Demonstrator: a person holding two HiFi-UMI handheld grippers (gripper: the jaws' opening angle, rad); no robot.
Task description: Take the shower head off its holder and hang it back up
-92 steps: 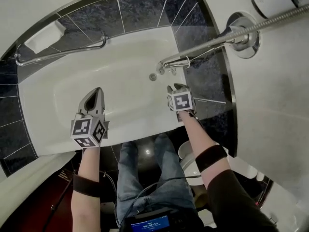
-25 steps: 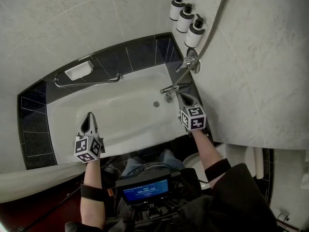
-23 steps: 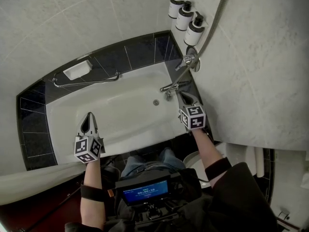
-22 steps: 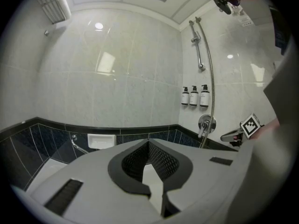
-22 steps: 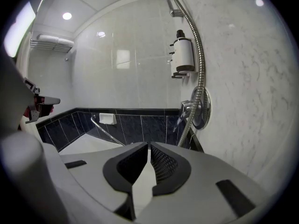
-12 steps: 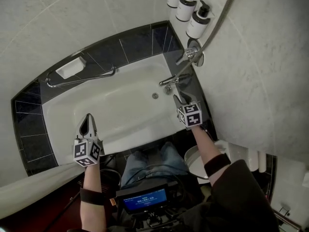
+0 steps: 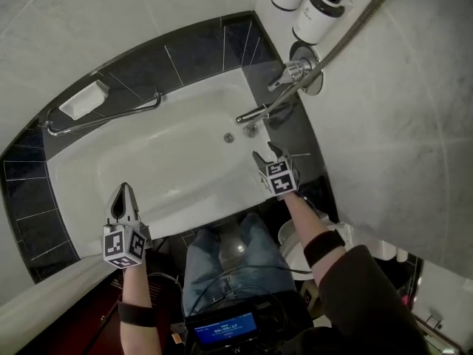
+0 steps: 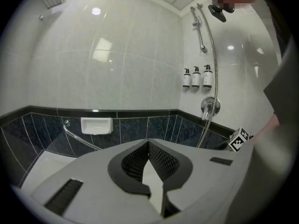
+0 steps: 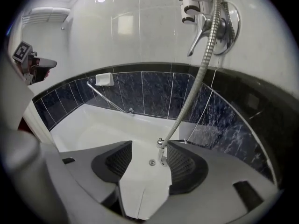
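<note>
My right tongs [image 7: 266,154] have just been opening and now stand wide apart just below the mixer tap [image 7: 301,71], with nothing between them. My left tongs [image 7: 123,191] are pressed together and empty, well left of the tap. The shower head [image 8: 218,13] sits, I think, high above the tap on its holder, so the task looks finished. Left of the tap the bathtub [image 7: 148,154] gives free room; the hose [image 7: 347,35] runs up from the tap, close to my right tongs.
</note>
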